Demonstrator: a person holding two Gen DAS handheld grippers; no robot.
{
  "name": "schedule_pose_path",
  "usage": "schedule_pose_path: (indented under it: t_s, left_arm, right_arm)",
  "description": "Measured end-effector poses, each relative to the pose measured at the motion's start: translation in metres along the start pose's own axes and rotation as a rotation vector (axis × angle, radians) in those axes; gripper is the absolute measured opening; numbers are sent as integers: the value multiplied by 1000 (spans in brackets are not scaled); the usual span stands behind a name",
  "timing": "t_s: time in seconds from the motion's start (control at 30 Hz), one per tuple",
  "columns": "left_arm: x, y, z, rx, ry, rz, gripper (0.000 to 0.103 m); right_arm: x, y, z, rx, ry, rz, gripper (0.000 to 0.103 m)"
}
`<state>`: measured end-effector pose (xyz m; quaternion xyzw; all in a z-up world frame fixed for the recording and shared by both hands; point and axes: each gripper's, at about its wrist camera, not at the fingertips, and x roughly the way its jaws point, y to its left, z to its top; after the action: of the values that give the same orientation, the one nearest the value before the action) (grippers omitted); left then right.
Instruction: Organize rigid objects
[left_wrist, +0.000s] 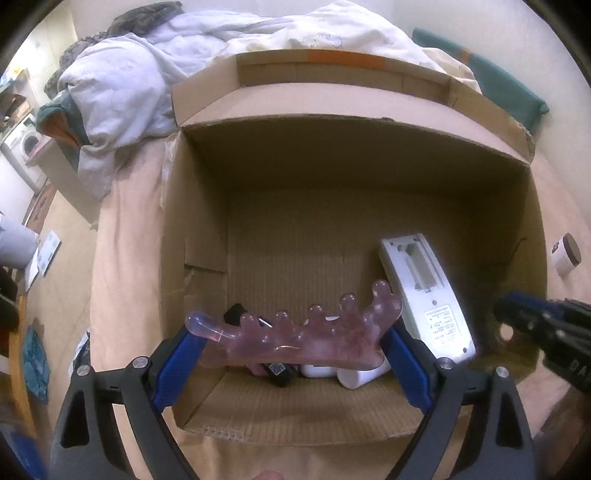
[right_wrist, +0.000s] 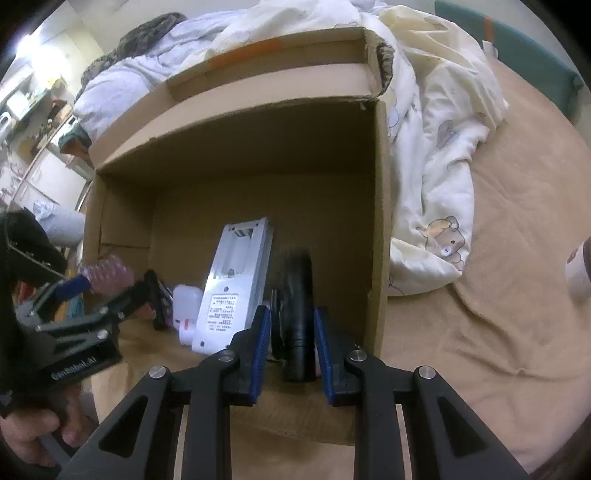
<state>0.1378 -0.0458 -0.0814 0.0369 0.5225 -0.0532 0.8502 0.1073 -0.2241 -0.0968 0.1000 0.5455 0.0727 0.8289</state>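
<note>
My left gripper (left_wrist: 295, 343) is shut on a pink translucent knobbed massage comb (left_wrist: 295, 336) and holds it over the near edge of an open cardboard box (left_wrist: 207, 192) on the bed. The comb (right_wrist: 109, 275) and left gripper (right_wrist: 107, 284) also show at the left of the right wrist view. My right gripper (right_wrist: 291, 332) is shut on a black cylindrical object (right_wrist: 297, 314) just inside the box (right_wrist: 380, 221), by its right wall. In the box lie a white remote, back up (left_wrist: 424, 295) (right_wrist: 232, 288), a small white item (right_wrist: 186, 301) and a small black item (left_wrist: 279, 373).
The box stands on a beige blanket (right_wrist: 498, 314). Crumpled white and pale blue duvets (left_wrist: 122, 92) (right_wrist: 436, 147) lie behind and to the right. A small white jar with a brown lid (left_wrist: 565, 254) (right_wrist: 580, 273) sits on the bed right of the box. Floor and furniture lie to the left.
</note>
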Motion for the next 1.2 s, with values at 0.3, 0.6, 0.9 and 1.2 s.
schedule_pose_path:
  t_s: [0.3,0.6,0.9,1.2]
  left_arm:
    - [-5,2,0,-29,-9,-51,102]
    - [-27,-1,4,-5,-52,-51,102]
    - [-62,5,3,2,-94,24,102]
    - [-118,18,-15,-35,-132,38,102]
  right_arm:
    - [-9,2,4,15,-25,68,72]
    - [-27,9,12,2,-139,60,103]
    - [-52,3,11,72,-220,65,103]
    - [-102,14,-8,87,-239,58,103]
